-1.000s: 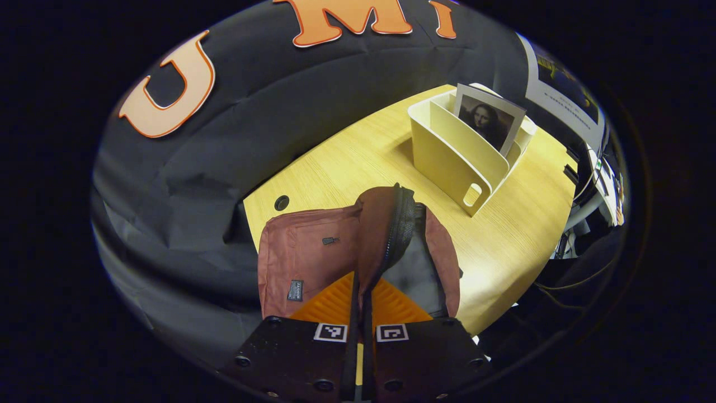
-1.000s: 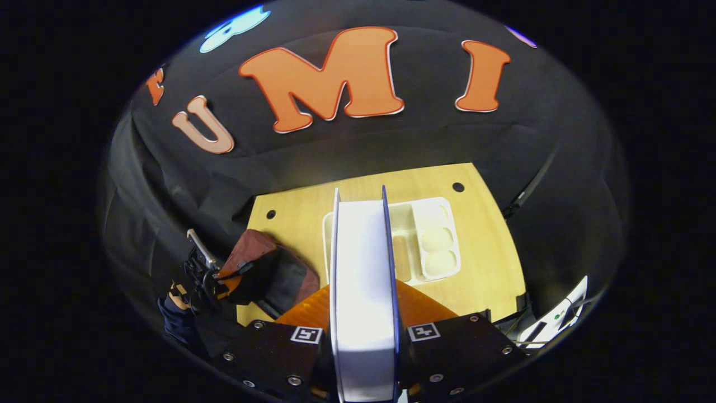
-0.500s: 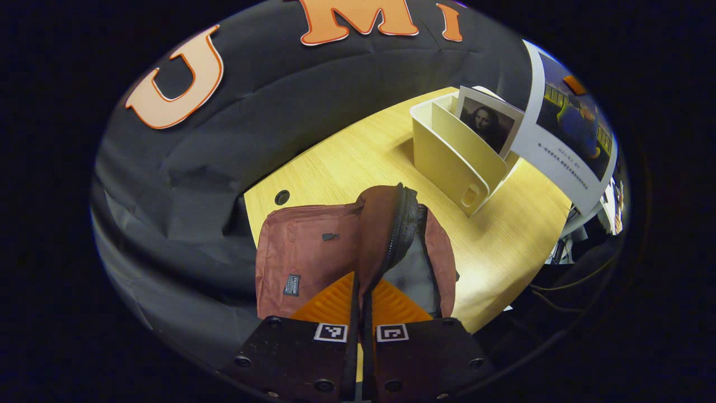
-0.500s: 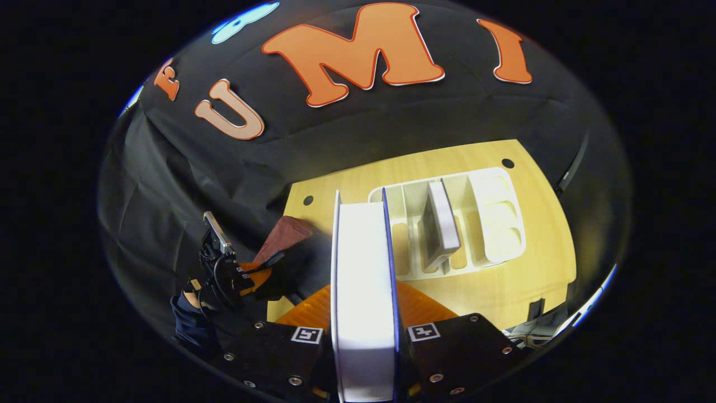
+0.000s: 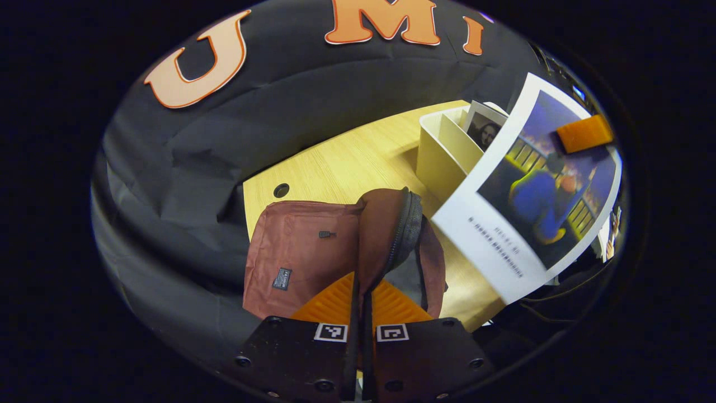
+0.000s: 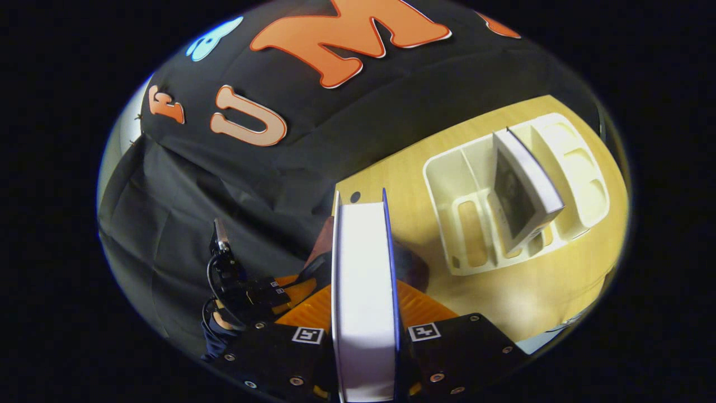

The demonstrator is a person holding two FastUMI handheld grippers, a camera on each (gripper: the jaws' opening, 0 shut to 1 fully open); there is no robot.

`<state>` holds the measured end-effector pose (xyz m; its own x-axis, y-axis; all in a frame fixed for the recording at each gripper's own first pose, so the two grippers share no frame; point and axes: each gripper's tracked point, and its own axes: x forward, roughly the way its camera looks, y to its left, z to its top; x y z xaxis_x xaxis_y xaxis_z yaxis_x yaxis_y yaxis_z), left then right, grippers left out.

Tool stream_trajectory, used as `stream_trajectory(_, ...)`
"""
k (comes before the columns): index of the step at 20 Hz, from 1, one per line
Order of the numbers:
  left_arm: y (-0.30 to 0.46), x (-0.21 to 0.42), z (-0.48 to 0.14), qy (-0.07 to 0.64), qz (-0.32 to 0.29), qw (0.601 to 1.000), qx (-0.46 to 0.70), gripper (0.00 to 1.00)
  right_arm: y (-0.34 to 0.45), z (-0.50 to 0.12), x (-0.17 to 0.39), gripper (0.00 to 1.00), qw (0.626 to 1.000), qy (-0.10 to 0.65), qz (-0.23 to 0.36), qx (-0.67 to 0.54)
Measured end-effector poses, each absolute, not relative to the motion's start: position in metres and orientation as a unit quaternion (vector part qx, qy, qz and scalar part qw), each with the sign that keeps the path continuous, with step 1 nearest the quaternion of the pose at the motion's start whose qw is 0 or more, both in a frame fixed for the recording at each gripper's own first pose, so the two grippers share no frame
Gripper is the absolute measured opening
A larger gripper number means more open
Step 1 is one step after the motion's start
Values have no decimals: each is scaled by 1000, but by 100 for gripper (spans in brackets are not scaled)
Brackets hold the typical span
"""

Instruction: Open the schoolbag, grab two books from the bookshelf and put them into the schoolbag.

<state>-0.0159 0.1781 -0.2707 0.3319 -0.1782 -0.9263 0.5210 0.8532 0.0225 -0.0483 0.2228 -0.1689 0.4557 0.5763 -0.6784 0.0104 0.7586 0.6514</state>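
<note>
In the left gripper view the left claw, at the bottom centre of the frame, is clamped narrow on the raised zipper edge of the schoolbag, holding the flap up so the dark mouth gapes just right of the fingers; the bag lies on the table, in the lower middle of the picture. In the right gripper view the right claw grips a book edge-on between both fingers, its white page block rising up the centre of the frame. The same book fills the right of the left gripper view as a large blue-toned cover, tilted and hanging just right of the bag's opening, in front of the bookshelf. A second book stands leaning in a middle slot of the bookshelf, at the upper right of the right gripper view. The step in hand looks to be feeding the first book into the bag. To do it well, the left claw should keep the flap lifted and taut so the mouth stays wide, while the right one lines the book's lower edge with the slit along the zipper, leads with a corner, and slides it down rather than dropping it. The risk is the cover catching on the zipper teeth or the far wall of the bag folding under it.
</note>
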Motion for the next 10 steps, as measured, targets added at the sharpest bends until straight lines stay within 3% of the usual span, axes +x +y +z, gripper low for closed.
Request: stream_trajectory(10, 168, -14, -265, 531, -198, 818, 96, 5, 276, -235, -46, 40, 784, 458, 165, 386)
